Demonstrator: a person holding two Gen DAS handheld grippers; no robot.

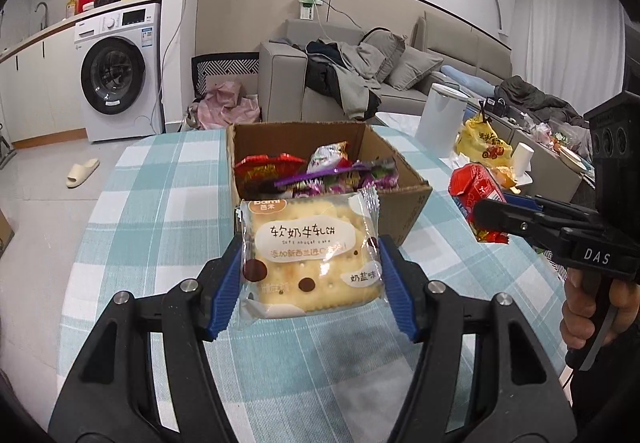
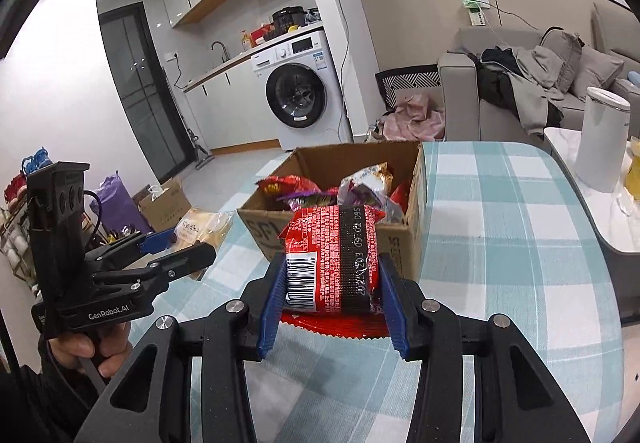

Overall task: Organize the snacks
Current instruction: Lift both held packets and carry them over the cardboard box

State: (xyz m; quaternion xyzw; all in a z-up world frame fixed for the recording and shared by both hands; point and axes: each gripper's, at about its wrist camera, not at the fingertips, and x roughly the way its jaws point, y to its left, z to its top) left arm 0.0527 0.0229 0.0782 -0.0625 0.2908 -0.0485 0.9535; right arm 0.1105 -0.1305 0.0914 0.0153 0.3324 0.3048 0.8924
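— Where's the box (image 1: 400, 199)?
— On the checked table (image 1: 160, 211), far side, snacks inside.
— The grippers?
— Left gripper (image 1: 310, 285) clamps a cracker pack (image 1: 310, 255); right gripper (image 2: 334, 289) grips a red packet (image 2: 336, 259), both near the box.

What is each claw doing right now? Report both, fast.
Left claw: closed on the nougat cracker packet.
Right claw: closed on the red snack packet.

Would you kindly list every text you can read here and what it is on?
"软奶牛轧饼": biscuit pack, held by left gripper
"DAS": right gripper
"GenRobot.AI": left gripper, right view
"SF": box
Red pack in right gripper: date and small print too blurred.
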